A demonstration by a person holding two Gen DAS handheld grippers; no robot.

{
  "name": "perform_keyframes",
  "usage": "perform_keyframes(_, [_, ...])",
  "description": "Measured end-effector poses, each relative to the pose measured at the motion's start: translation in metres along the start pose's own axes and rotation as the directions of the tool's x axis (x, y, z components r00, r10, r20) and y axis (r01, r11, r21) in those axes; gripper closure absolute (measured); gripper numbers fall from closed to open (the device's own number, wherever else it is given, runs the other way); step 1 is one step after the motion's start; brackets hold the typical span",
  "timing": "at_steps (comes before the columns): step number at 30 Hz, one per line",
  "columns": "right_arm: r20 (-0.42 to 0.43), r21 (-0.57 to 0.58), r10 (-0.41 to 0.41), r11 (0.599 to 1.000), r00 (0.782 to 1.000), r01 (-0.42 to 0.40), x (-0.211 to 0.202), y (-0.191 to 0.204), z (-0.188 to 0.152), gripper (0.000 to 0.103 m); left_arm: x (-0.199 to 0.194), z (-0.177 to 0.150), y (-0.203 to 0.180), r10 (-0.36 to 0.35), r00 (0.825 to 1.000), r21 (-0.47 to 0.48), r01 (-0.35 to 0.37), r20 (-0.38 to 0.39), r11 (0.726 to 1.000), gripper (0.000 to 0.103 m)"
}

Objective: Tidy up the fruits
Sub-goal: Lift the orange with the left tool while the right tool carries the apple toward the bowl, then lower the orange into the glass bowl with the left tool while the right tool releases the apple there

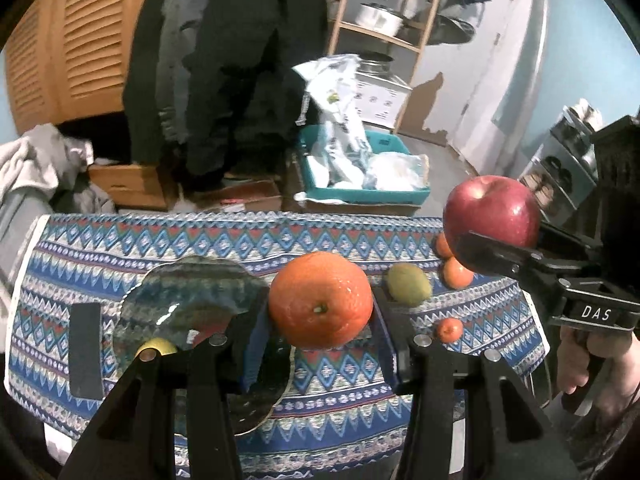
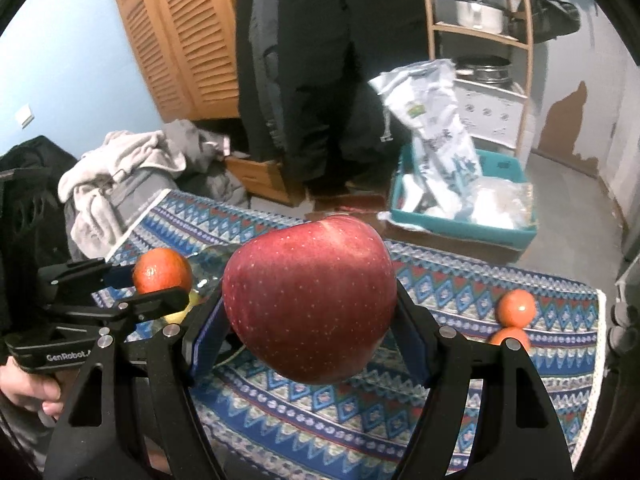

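Note:
My left gripper (image 1: 320, 320) is shut on a large orange (image 1: 320, 300) and holds it above the patterned tablecloth (image 1: 340, 392), just right of a glass bowl (image 1: 184, 304) with a yellow fruit (image 1: 158, 347) in it. My right gripper (image 2: 310, 320) is shut on a red apple (image 2: 310, 300), raised above the cloth; the apple also shows at the right of the left wrist view (image 1: 492, 212). A kiwi (image 1: 408, 290) and three small tangerines (image 1: 456, 274) lie on the cloth at the right. The left gripper with its orange (image 2: 162, 270) shows in the right wrist view.
Beyond the table's far edge stand a teal crate (image 1: 360, 168) with plastic bags, a wooden shelf with pots (image 1: 384, 20), hanging dark coats (image 1: 224, 60) and a pile of clothes (image 1: 36, 168). A dark flat strip (image 1: 85, 350) lies on the cloth at the left.

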State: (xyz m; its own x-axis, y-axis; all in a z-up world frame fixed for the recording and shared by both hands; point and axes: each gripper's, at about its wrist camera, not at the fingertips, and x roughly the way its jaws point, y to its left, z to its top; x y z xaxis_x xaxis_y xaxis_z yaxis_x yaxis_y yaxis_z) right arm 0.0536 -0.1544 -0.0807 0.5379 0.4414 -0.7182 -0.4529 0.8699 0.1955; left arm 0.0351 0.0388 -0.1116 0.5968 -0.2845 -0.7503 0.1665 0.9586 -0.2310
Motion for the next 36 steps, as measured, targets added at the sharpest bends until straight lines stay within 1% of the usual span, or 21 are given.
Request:
perform_keyframes(5, [-0.024, -0.020, 0.020, 1.000, 0.999, -0.021, 0.021, 0.017, 0.008, 0.029, -0.003, -0.001, 0.024, 0.023, 1.000, -0.039, -0.023, 0.008, 0.999, 0.054])
perform_keyframes(11, [-0.060, -0.040, 0.045, 0.998, 0.997, -0.048, 0.048, 0.037, 0.015, 0.029, -0.001, -0.003, 0.057, 0.049, 0.999, -0.095, -0.049, 0.000, 0.994, 0.054])
perform_keyframes(16, [-0.094, -0.060, 0.062, 0.996, 0.994, -0.068, 0.079, 0.055, 0.020, 0.029, 0.006, -0.008, 0.082, 0.088, 0.996, -0.125, -0.089, -0.011, 0.988, 0.054])
perform_keyframes(22, [-0.147, -0.054, 0.094, 0.993, 0.985, -0.103, 0.121, 0.071, 0.022, 0.029, 0.024, -0.009, 0.114, 0.126, 0.991, -0.167, -0.132, -0.044, 0.977, 0.054])
perform_keyframes(25, [-0.176, -0.048, 0.106, 0.992, 0.979, -0.116, 0.140, 0.077, 0.022, 0.029, 0.033, -0.011, 0.131, 0.128, 0.990, -0.192, -0.138, -0.065, 0.972, 0.054])
perform_keyframes(29, [-0.213, -0.043, 0.105, 0.992, 0.971, -0.117, 0.167, 0.083, 0.020, 0.029, 0.047, -0.015, 0.149, 0.146, 0.985, -0.210, -0.162, -0.089, 0.964, 0.054])
perform_keyframes(36, [-0.286, -0.047, 0.092, 0.993, 0.954, -0.110, 0.207, 0.090, 0.011, 0.029, 0.072, -0.025, 0.173, 0.147, 0.981, -0.248, -0.175, -0.126, 0.953, 0.054])
